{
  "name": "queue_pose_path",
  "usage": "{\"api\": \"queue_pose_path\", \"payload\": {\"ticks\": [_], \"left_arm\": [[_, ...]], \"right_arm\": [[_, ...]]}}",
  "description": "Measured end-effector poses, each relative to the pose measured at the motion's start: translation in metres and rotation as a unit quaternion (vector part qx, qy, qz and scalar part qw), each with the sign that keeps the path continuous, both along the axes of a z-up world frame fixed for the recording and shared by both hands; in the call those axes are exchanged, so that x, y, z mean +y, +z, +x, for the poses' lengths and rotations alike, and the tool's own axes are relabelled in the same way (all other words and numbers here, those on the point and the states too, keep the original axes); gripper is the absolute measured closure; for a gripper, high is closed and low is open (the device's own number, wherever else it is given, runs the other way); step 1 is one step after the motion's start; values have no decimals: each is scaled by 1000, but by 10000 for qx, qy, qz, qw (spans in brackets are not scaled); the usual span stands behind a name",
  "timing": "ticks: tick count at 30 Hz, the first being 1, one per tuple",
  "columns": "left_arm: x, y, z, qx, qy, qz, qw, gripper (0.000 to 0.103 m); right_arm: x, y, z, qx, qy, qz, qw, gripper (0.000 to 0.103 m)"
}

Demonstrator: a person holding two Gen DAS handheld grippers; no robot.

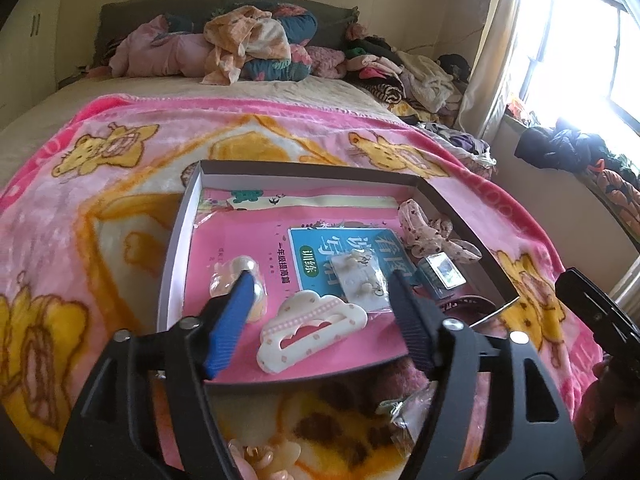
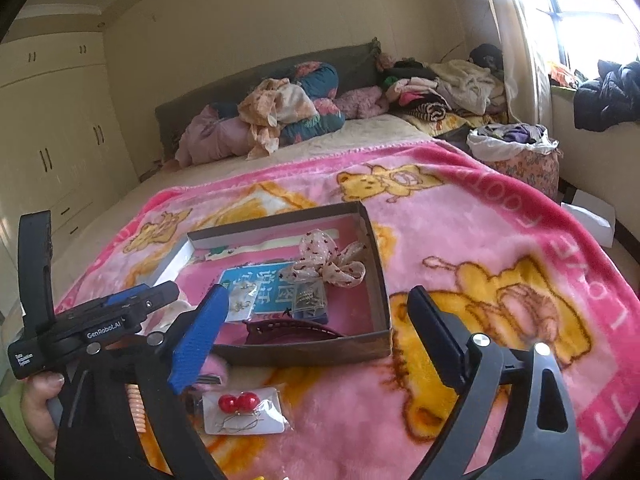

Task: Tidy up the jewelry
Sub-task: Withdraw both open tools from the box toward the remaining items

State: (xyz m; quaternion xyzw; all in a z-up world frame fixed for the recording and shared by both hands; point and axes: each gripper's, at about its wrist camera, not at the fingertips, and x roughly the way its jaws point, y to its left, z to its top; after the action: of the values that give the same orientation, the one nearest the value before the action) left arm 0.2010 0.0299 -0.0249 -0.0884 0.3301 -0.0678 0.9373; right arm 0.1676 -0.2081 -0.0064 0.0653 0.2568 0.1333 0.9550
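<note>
A shallow cardboard box (image 1: 181, 224) (image 2: 380, 288) lies on the pink blanket. In it lie a white cloud-shaped hair clip (image 1: 312, 330), a clear pale clip (image 1: 236, 284), a card of earrings (image 1: 362, 276) (image 2: 242, 300), a dotted fabric bow (image 1: 434, 230) (image 2: 330, 262), a small packet (image 1: 442, 272) (image 2: 310, 300) and a dark red hair claw (image 2: 292, 330). My left gripper (image 1: 320, 284) is open and empty, low over the box's near part, above the cloud clip. My right gripper (image 2: 316, 300) is open and empty in front of the box. A card of red ball earrings (image 2: 244, 410) lies on the blanket below it.
The pink cartoon blanket (image 2: 460, 248) covers the bed. Piles of clothes and bedding (image 1: 248, 44) lie at the headboard. More small hair items (image 1: 260, 458) and an orange comb-like piece (image 2: 134, 406) lie on the blanket before the box. A window (image 1: 580, 40) is at right.
</note>
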Motion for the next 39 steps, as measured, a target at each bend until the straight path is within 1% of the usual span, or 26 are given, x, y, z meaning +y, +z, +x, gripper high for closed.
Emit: {"api": "queue_pose_path", "payload": {"ticks": [2,4,5,6,14,22,29,34,39], "left_arm": [[-1,2,-4,-44,14,64,10000,27],[-3,4,-7,-69,7,121,9999,22],[-4,5,-8,-82,5,136,9999,15],[-4,6,-10,-111,17,151,9998,12],[-5,8,-22,-146,-41,154,9998,12],[-4,10,-36,-225,-110,160,9996,12],[-1,13,-53,-373,-139,225,9990,12],[4,13,-61,-367,-149,238,9989,12],[6,9,-68,-307,-176,273,9990,12]], "right_arm": [[-1,1,-3,-36,-35,-3,10000,13],[-3,4,-7,-99,-58,18,9999,12],[-3,4,-8,-113,-72,21,9999,12],[-4,5,-10,-132,-94,19,9999,11],[-8,7,-22,-166,-85,-17,9998,10],[-4,2,-38,-127,47,-184,9997,10],[3,0,-54,-235,161,-325,9991,10],[8,-1,-61,-257,327,-404,9983,10],[14,-6,-67,-75,538,-473,9974,9]]}}
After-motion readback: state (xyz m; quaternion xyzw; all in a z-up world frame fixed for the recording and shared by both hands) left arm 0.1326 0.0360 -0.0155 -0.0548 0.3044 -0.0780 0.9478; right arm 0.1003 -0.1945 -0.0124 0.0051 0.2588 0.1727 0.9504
